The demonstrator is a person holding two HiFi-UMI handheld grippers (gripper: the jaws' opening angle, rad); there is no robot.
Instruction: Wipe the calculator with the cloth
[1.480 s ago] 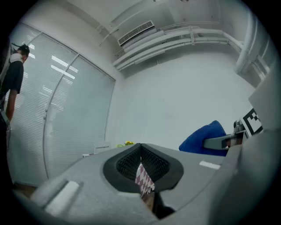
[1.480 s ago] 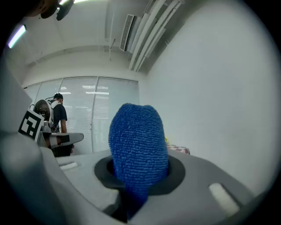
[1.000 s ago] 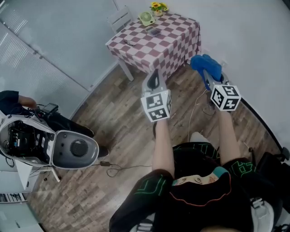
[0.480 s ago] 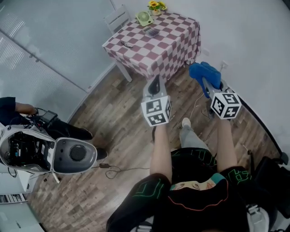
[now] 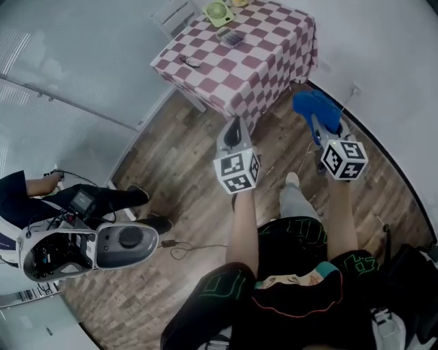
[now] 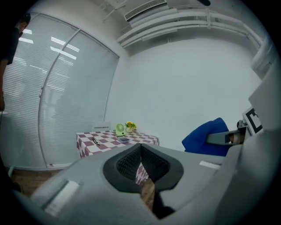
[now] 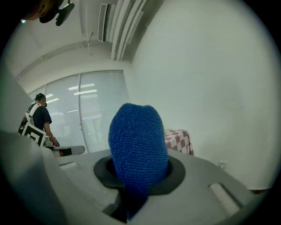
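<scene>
**A:** So, how does the left gripper [image 5: 235, 127] stand?

**B:** Its jaws are pressed together and nothing is between them. It hangs over the wood floor, well apart from the table [image 5: 260, 41].

**A:** And the calculator [image 5: 234, 39]?

**B:** It lies on the table towards the far edge, near the green fan [image 5: 219, 11] at the far corner. No gripper touches it.

**A:** And the right gripper [image 5: 317, 125]?

**B:** Its jaws are clamped on the blue cloth [image 5: 311, 104]. The cloth stands out past the tips as a thick bunch.

**A:** What is the step in hand, in your view?

**B:** I think it is to bring the cloth to the table, because the wiping is not yet begun. To do it well, I would stand close enough that the right arm reaches the far edge without stretching. The grip must be firm, so that the cloth does not slip out. Then I would lay the bunch flat on the calculator. The calculator looks light and may slide, so the left gripper could steady its edge.
</scene>
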